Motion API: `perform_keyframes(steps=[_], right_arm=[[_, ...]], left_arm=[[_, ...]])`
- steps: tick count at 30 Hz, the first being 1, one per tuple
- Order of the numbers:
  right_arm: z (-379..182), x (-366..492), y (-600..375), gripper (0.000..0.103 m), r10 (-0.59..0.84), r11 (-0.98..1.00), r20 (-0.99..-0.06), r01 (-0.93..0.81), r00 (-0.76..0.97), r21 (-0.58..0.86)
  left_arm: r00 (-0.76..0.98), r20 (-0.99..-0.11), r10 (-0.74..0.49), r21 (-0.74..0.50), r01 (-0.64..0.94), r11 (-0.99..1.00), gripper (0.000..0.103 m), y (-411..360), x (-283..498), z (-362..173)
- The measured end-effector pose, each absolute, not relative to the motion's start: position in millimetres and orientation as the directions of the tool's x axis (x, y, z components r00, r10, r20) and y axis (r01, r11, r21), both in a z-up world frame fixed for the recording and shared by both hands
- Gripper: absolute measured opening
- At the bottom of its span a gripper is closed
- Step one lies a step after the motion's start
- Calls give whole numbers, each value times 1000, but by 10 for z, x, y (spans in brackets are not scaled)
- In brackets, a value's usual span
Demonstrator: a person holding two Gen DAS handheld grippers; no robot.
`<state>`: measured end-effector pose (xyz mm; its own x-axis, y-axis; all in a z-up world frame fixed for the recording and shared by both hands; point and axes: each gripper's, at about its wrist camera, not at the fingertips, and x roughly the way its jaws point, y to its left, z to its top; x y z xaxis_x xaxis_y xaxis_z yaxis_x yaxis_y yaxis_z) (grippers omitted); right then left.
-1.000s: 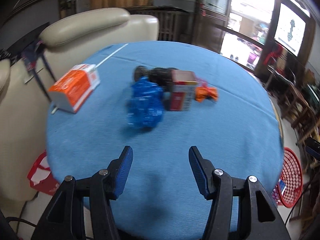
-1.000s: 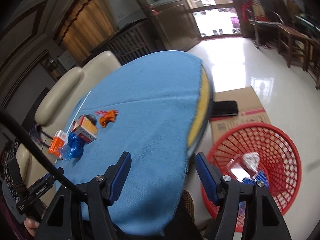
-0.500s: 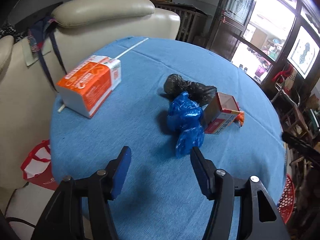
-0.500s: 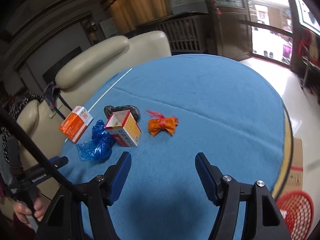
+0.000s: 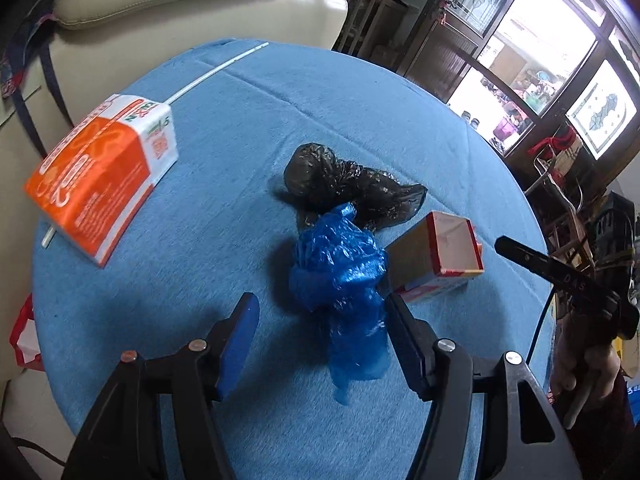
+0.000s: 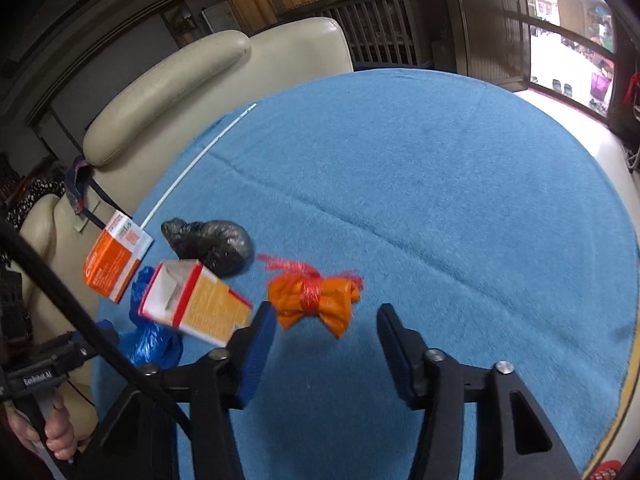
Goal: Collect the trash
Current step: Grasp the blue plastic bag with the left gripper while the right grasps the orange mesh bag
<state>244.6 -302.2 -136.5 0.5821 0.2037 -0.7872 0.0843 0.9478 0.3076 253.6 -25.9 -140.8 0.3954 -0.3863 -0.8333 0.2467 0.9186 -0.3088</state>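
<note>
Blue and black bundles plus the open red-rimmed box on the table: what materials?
Blue bundle: thin plastic film, glossy, by its crinkles and see-through folds.
Black bundle: likely the same kind of film, darker, with wrinkled shiny highlights.
Open red-rimmed box: printed cardboard, matte inside, with straight folded walls. The contents of either bundle cannot be seen.

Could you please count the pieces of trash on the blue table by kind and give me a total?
Plastic bags: 3, namely the blue bag, the black bag and the orange bag.
Cardboard boxes: 2, namely the orange box and the open red box.
Thin white sticks: 1, the white stick.
Total: 6
</note>
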Motion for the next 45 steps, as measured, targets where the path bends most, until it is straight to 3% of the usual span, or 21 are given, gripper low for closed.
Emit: perform_keyframes(steps=[15,18,26,35,45], right_arm=[[-1739,2873,-3011,50,318,942,-819,-61,478,330],[-1755,2800,-2987,50,329,941,-823,-89,463,327],[-1771,2641,-2850,48,338,941,-823,-139,456,309],[-1730,2233,-2811,44,338,936,-808,-85,482,341],[-1700,1449,-2912,43,353,891,-792,79,499,447]], left_arm=[[370,-847,-381,-303,254,919,65,-419,2764,-1596],[354,-845,-401,-317,272,909,54,-461,2753,-1624],[361,-850,-384,-312,245,918,51,-360,2640,-1594],[359,-854,-376,-304,242,922,51,-224,2311,-1522],[360,-840,-407,-274,366,889,51,-457,1797,-1410]])
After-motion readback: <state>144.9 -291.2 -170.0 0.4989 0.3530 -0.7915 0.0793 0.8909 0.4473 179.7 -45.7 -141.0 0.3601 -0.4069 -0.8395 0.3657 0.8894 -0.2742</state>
